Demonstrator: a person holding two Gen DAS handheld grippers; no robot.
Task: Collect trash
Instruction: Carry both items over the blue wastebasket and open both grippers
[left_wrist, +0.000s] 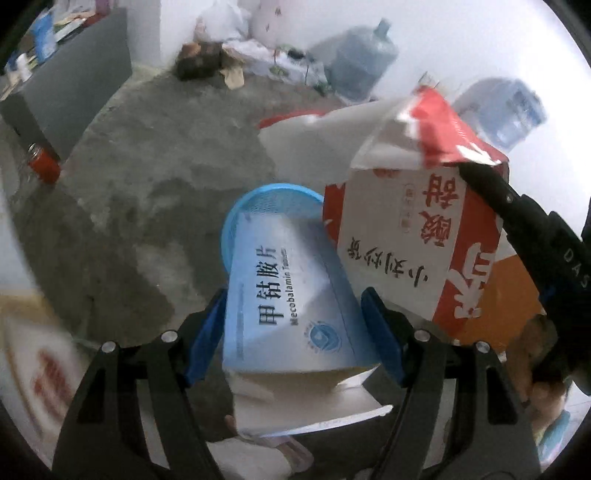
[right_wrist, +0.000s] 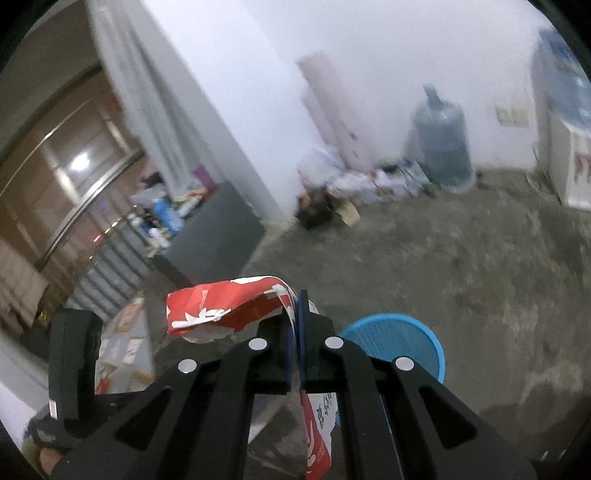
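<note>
My left gripper (left_wrist: 295, 332) is shut on a pale blue and white medicine box (left_wrist: 291, 295), its blue pads pressing both sides. The box hangs over a round blue mesh waste basket (left_wrist: 269, 201) on the concrete floor. Beside it, a red and white carton (left_wrist: 413, 236) with torn flaps is held up by my right gripper, whose black finger (left_wrist: 491, 188) shows at the right edge of the left wrist view. In the right wrist view my right gripper (right_wrist: 294, 332) is shut on the carton's torn red flap (right_wrist: 229, 308), with the basket (right_wrist: 402, 339) just beyond and to the right.
A grey cabinet (left_wrist: 77, 85) with clutter on top stands at the left. Bags, litter and a large water jug (left_wrist: 364, 62) line the far wall. A water dispenser (right_wrist: 569, 122) stands at the right. A red jar (left_wrist: 42, 162) sits on the floor by the cabinet.
</note>
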